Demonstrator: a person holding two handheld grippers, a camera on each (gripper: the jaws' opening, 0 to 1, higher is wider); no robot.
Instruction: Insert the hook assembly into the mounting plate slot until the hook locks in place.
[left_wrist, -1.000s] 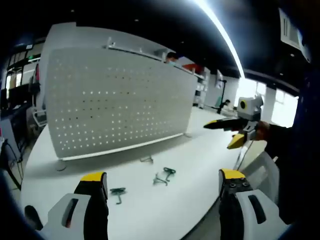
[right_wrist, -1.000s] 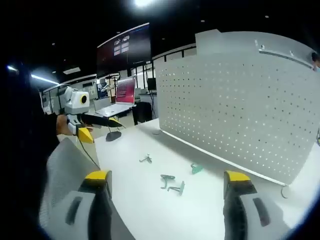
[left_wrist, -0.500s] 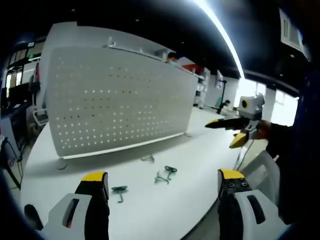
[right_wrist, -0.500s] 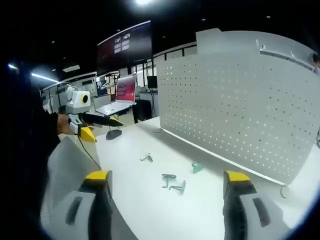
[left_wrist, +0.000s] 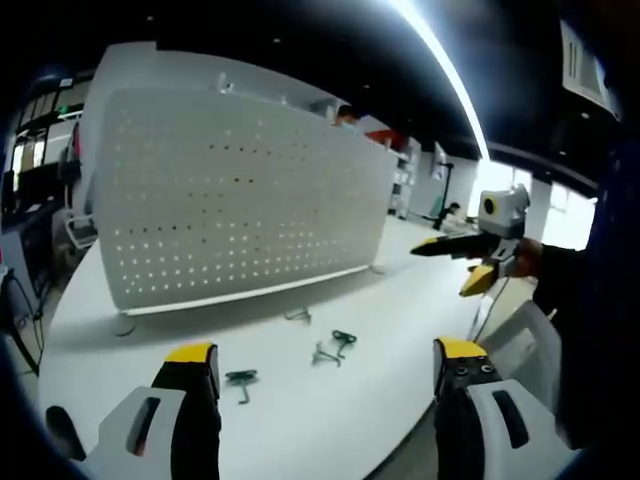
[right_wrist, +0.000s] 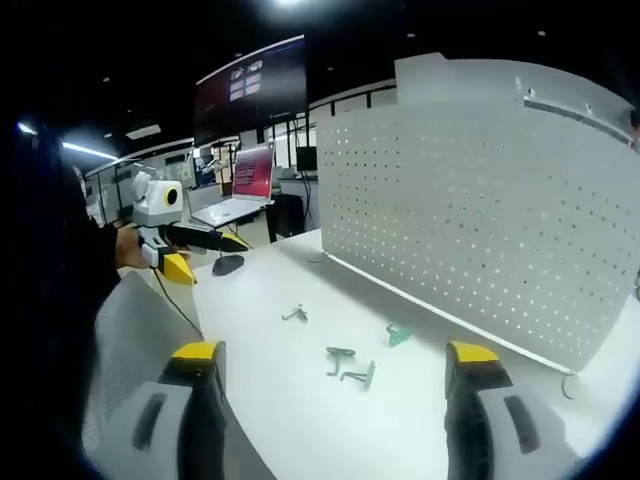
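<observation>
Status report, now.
Left gripper and right gripper open, empty. Hooks loose on table, pegboard bare. Nothing in the way.

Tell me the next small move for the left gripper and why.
Probably lower the left gripper toward the nearest green hook on the white table. Its jaws stand wide open and empty, all the hooks lie loose on the table, and none is in the pegboard yet.
</observation>
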